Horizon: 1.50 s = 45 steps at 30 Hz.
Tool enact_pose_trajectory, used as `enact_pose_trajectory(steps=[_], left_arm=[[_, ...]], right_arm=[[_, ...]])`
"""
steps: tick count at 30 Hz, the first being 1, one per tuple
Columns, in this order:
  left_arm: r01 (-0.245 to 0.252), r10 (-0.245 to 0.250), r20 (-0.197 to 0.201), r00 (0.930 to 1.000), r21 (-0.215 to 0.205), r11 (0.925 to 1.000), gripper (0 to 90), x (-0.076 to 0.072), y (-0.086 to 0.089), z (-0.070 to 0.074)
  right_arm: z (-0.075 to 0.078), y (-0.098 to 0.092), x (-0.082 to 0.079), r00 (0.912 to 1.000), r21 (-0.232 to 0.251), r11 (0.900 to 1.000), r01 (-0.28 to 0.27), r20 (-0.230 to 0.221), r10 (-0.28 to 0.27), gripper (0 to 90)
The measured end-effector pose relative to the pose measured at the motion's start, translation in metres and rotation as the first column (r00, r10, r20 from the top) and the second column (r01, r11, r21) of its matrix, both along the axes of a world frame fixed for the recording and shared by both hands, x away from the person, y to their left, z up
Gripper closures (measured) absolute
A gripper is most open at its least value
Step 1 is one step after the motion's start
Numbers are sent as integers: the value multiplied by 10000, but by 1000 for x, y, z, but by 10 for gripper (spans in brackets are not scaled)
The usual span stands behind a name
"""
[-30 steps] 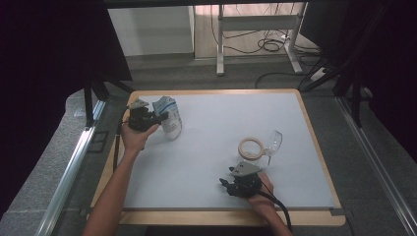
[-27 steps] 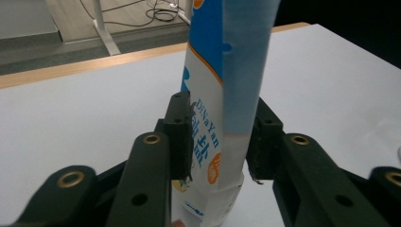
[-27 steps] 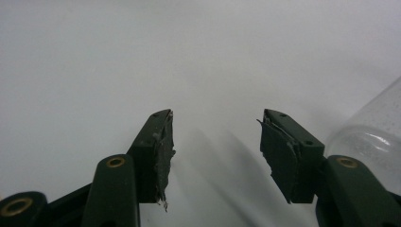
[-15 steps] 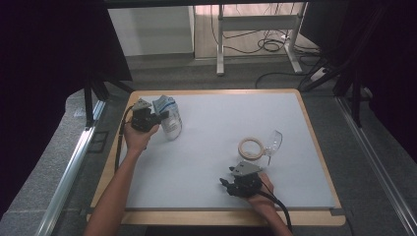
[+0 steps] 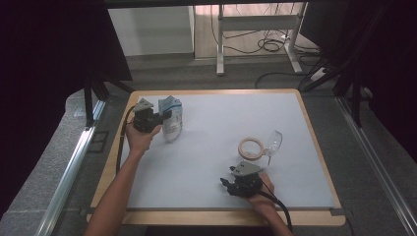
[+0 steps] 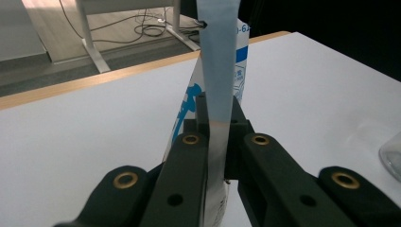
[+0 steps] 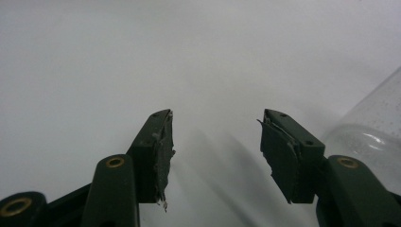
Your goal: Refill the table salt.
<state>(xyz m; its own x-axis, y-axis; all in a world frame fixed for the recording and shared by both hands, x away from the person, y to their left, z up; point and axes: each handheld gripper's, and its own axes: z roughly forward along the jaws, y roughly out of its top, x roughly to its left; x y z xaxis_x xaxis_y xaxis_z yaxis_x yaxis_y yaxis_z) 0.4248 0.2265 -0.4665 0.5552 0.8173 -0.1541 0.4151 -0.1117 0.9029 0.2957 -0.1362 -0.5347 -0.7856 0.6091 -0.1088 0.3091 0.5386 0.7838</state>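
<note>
A: Left gripper [image 5: 158,117] clamped on the pouch [image 5: 172,118], near the tabletop's [image 5: 216,128] far left corner. Jaws just closing in the last moment, now pinching the flat top strip [image 6: 217,71], with the pouch body hanging below.

B: Looks thin, that strip. Likely to slide out between the pads if lifted fast, or to fold and let the pouch swing.

A: Agreed. Also could tear at the seal if pulled sideways.

B: Right gripper [image 5: 227,185]?

A: Jaws apart, nothing between them, resting low near the front edge. Glass [image 5: 273,143] lying on its side just beyond it, next to the tape roll [image 5: 251,148], and close to the right jaw in the right gripper view [image 7: 373,132].

B: Risky. Any nudge and off rolls the glass.

A: Pose: left forearm stretched forward, hand wrapped round the gripper body, pointing right toward the pouch. Right hand tucked close, gripper aimed left across the tabletop.
</note>
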Motion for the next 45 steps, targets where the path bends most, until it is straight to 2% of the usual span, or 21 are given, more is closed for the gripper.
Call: enact_pose_trajectory(steps=[10, 16, 24, 29, 40, 45], left_arm=[[475, -470, 113, 9988, -472, 9978, 899, -16, -1, 11], [842, -830, 281, 9962, -445, 9955, 899, -28, -8, 18], [1165, -1161, 130, 9932, -406, 9924, 899, -36, -17, 13], [1280, -1278, 58, 9918, -538, 9903, 899, -38, -19, 12], [1510, -1501, 174, 9885, -749, 9857, 899, -49, -25, 16], [1575, -1565, 192, 9875, -632, 9855, 899, -52, -27, 16]], right_arm=[[0, 1, -1, 10000, -28, 10000, 2, 82, -2, 442], [0, 4, -2, 9998, 51, 10000, -65, 166, 64, 441], [1, 6, -3, 9995, 103, 9999, -101, 298, 98, 440], [0, 6, -3, 9994, 116, 9999, -100, 336, 96, 438], [2, 12, -5, 9983, 182, 9998, -100, 578, 89, 430], [3, 14, -4, 9983, 266, 9996, -65, 580, 50, 430]])
